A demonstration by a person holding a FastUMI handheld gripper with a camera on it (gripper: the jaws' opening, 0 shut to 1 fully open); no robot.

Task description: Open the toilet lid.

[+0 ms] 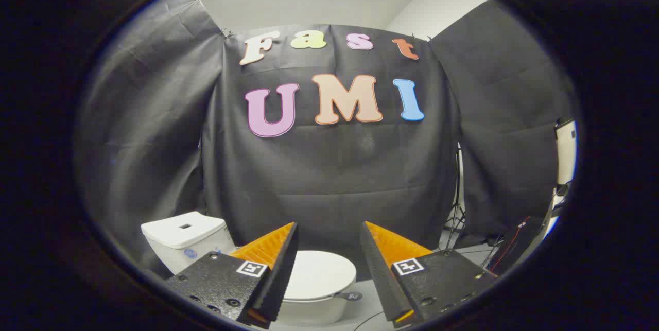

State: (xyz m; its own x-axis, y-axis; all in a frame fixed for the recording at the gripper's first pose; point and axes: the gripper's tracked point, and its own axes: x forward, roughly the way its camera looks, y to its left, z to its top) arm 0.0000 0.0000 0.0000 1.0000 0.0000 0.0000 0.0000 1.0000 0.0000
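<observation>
In the gripper view the tongs (328,248) stand wide apart, their two fingers (280,269) splayed with a broad gap between the tips and nothing held in it. Each finger carries a small square marker on its upper face and a ribbed inner surface.

The toilet lid (318,273) lies shut — a smooth white oval seen through the gap between the fingers, below and beyond their tips, with the left finger covering its left edge. It rests flat on the white bowl (311,313), whose rounded front shows beneath it. A small dark round tag (352,296) sits at the lid's right side, at the rim; what it is I cannot quite make out at this size. The fingers are apart from the lid, not touching it.

Behind and to the left of the lid stands the white cistern (186,241), box-shaped, with a small rectangular button set in its top and a faint bluish mark on its front. The left finger overlaps its lower right corner.

Black cloth (329,181) hangs behind the toilet as the booth's wall, in folds. To the right, beyond the right finger, a thin dark stand (455,202) rises beside the cloth — and the pale floor (368,308) shows around the bowl.
</observation>
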